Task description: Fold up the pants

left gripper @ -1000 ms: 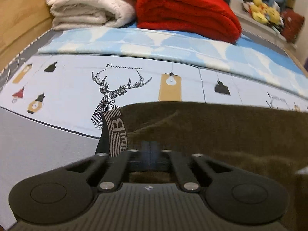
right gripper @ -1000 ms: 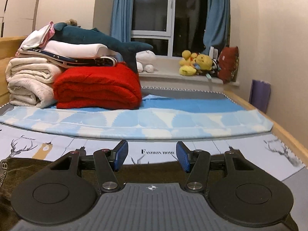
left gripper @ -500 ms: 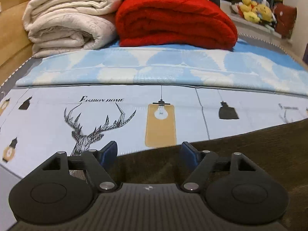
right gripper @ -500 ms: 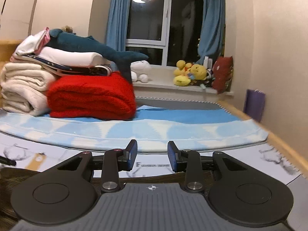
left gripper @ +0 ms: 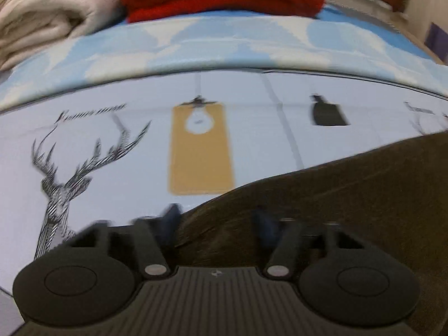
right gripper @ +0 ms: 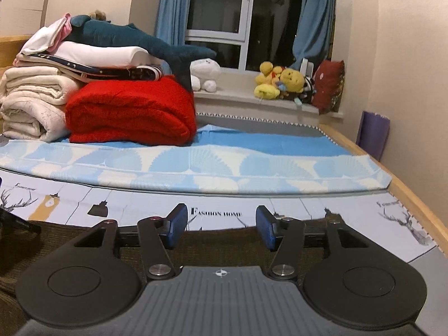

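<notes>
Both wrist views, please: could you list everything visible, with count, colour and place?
pants: one, dark olive-brown, spread on the bed under both tools
printed sheet: one, pale with deer and lamps, under the pants
blue-white blanket: one, beyond the sheet
red blanket: one, folded, far left
cream blankets: folded stack, beside the red one
shark plush: one, teal, atop the stack
yellow plush toys: a cluster, on the windowsill
left tool: black, jaws closing over the pants edge
right tool: black with blue pads, jaws opening, nothing gripped

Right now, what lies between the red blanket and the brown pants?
In the right wrist view, between red blanket and brown pants: the blue-and-white cover, then the printed sheet.
</notes>
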A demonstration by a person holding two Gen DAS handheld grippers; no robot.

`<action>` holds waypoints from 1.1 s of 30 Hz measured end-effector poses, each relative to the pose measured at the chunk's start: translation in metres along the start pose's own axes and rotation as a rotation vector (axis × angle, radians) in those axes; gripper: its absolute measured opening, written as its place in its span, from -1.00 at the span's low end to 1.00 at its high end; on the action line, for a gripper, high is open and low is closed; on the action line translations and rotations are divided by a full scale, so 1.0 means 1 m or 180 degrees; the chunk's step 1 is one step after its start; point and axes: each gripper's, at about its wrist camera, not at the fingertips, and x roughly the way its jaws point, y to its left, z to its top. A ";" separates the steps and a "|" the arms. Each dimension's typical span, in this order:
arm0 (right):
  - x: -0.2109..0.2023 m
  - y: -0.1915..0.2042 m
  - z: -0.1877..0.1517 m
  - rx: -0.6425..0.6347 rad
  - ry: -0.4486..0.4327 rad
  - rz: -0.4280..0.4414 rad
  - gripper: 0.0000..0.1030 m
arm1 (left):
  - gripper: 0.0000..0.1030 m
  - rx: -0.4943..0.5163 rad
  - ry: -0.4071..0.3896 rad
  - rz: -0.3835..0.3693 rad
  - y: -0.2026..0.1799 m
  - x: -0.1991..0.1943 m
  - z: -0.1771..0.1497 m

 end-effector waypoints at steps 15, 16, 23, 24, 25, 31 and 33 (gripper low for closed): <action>0.029 -0.040 -0.024 0.0494 0.0868 -0.0336 -0.11 | -0.96 0.0439 -0.0170 0.0017 -0.056 -0.152 -0.038; 0.030 -0.045 -0.027 0.0601 0.0933 -0.0342 -0.11 | -0.96 0.0425 -0.0155 -0.0031 -0.060 -0.171 -0.049; 0.012 -0.066 -0.042 0.1036 0.1064 -0.0401 -0.11 | -0.96 0.0390 0.0174 -0.0394 -0.082 -0.242 -0.137; 0.008 -0.069 -0.043 0.1076 0.1063 -0.0388 -0.11 | -1.00 0.0396 0.0320 -0.0459 -0.082 -0.239 -0.147; 0.004 -0.072 -0.044 0.1118 0.1064 -0.0384 -0.11 | -0.97 0.0370 0.0459 -0.0510 -0.079 -0.234 -0.155; -0.009 -0.096 -0.052 0.1368 0.1065 -0.0417 -0.11 | -0.39 -0.1155 0.0479 -0.0526 0.012 -0.234 -0.158; -0.010 -0.106 -0.055 0.1494 0.1072 -0.0428 -0.13 | -0.39 -0.1621 0.0620 -0.0451 0.039 -0.228 -0.167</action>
